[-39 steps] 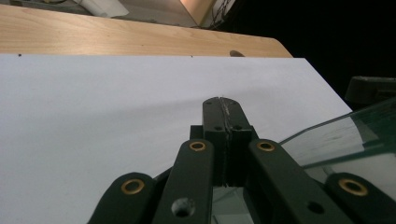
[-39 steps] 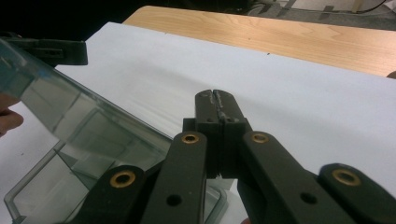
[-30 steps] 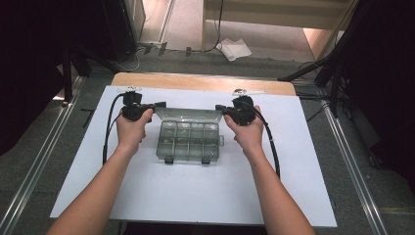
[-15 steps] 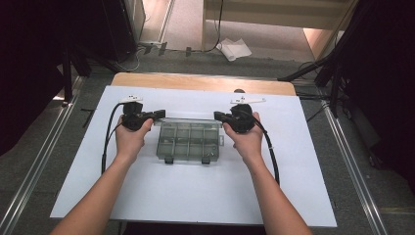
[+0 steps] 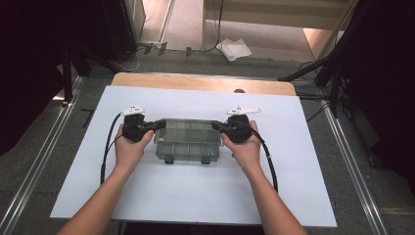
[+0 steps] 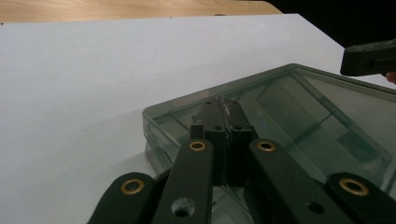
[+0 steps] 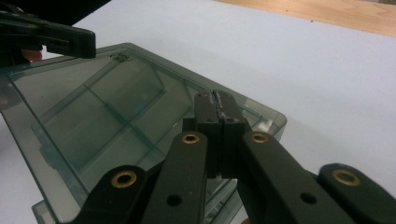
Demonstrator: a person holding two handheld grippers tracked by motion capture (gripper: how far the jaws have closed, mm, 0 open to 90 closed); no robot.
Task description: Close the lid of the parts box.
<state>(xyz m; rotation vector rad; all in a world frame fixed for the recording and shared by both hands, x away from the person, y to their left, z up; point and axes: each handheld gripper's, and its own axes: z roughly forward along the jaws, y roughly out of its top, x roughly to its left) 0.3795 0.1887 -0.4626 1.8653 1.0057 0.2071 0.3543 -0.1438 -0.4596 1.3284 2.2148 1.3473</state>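
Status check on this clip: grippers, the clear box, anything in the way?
Left gripper shut, tips over the clear compartment box's left end. Right gripper shut, tips over its right end. Box lid closed, box on white board. Nothing in the way.

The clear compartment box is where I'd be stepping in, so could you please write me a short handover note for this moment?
Left hand-held gripper: jaws shut, tips at the box's left end, over its lid.
Right hand-held gripper: jaws shut, tips at the right end, over the lid.
Clear compartment box: on the white board, mid-table, latches toward the person; the lid looks raised a little at the latch side.
Done: both grippers placed at the box's ends.
Left: probably opening or shutting the lid; I cannot tell which.
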